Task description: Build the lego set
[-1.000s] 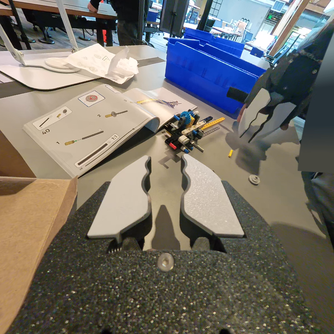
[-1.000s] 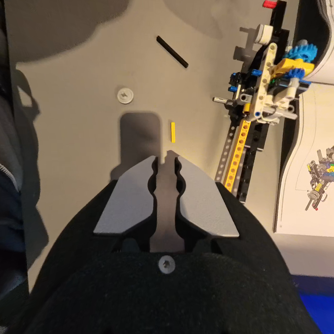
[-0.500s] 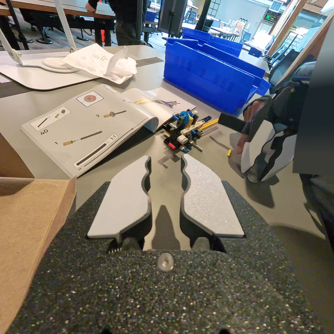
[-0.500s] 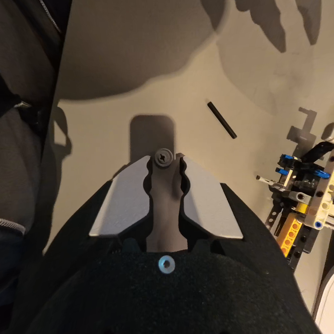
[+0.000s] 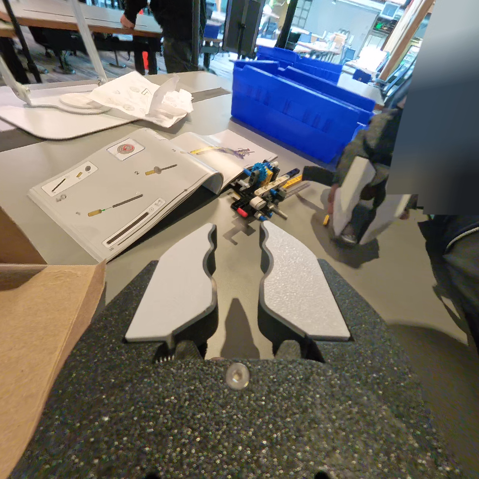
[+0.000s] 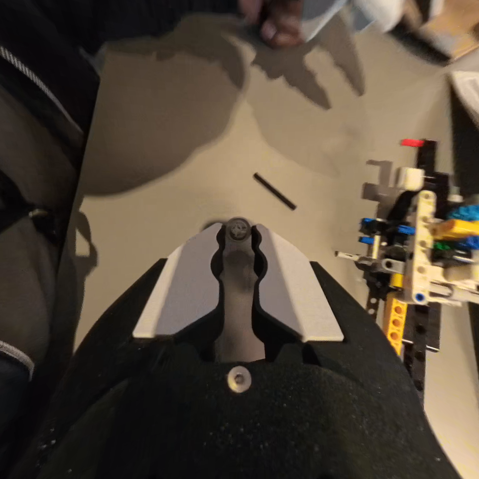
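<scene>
The part-built lego model [image 5: 261, 191], black, white, yellow and blue, lies on the grey table next to the open instruction booklet [image 5: 124, 186]; it also shows at the right of the right wrist view [image 6: 420, 259]. My right gripper [image 6: 237, 229] points down at the table, and its tips close around a small round grey piece [image 6: 237, 231]. It also shows in the left wrist view [image 5: 348, 237]. A black axle [image 6: 274, 191] and a short yellow pin [image 5: 325, 219] lie loose nearby. My left gripper [image 5: 237, 230] is open and empty, just in front of the model.
A blue bin [image 5: 298, 111] stands behind the model. A cardboard box [image 5: 39, 324] is at my near left. Crumpled paper [image 5: 145, 101] and a white lamp base [image 5: 77, 99] are at the far left. People stand by a far table.
My right gripper came down from above the table onto the round grey piece and narrowed its jaws around it. The left gripper stayed open and hardly moved.
</scene>
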Tool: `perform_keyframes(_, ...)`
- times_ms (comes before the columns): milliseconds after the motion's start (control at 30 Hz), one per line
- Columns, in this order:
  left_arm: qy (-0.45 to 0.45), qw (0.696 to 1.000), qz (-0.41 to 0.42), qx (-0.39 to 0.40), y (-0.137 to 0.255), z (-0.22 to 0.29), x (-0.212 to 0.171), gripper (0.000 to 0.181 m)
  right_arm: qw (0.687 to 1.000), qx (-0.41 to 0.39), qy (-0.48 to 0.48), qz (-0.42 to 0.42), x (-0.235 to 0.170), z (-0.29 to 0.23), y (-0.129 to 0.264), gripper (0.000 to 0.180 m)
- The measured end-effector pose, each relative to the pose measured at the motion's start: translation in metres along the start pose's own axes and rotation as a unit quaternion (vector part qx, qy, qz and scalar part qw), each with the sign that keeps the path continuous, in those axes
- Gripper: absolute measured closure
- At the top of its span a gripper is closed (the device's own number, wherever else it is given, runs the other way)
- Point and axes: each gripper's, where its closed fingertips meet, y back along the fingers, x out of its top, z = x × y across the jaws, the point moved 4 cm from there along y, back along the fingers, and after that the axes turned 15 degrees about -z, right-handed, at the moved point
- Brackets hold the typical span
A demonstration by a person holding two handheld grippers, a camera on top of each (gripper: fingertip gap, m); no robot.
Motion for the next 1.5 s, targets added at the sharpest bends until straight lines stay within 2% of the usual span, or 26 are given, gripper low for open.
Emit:
perform_keyframes(33,-0.009,1.0,0.011,-0.008,0.0,0.004,0.003,0.15,0.999,0.001,-0.023,0.025,0.003,0.006,0.004,0.161)
perform_keyframes(133,-0.059,0.996,0.045,-0.038,-0.006,0.025,0.011,0.15,0.993,0.016,-0.078,0.092,0.01,0.019,0.014,0.161)
perform_keyframes(267,-0.144,0.987,0.057,-0.028,-0.025,0.049,0.018,0.15,0.978,0.044,-0.134,0.154,0.016,0.029,0.021,0.161)
perform_keyframes(567,-0.24,0.968,0.079,-0.009,-0.045,0.084,0.021,0.151,0.941,0.105,-0.205,0.25,0.033,0.028,0.036,0.161)
perform_keyframes(633,-0.257,0.962,0.089,0.0,-0.046,0.089,0.021,0.156,0.93,0.113,-0.226,0.269,0.035,0.03,0.038,0.161)
perform_keyframes(1000,-0.327,0.939,0.079,0.075,-0.052,0.095,0.017,0.152,0.888,0.186,-0.29,0.306,0.039,0.032,0.033,0.161)
perform_keyframes(1267,-0.343,0.929,0.087,0.112,-0.051,0.095,0.019,0.163,0.866,0.207,-0.314,0.33,0.041,0.033,0.031,0.161)
perform_keyframes(1500,-0.341,0.928,0.091,0.122,-0.049,0.093,0.021,0.164,0.853,0.218,-0.325,0.345,0.043,0.034,0.032,0.161)
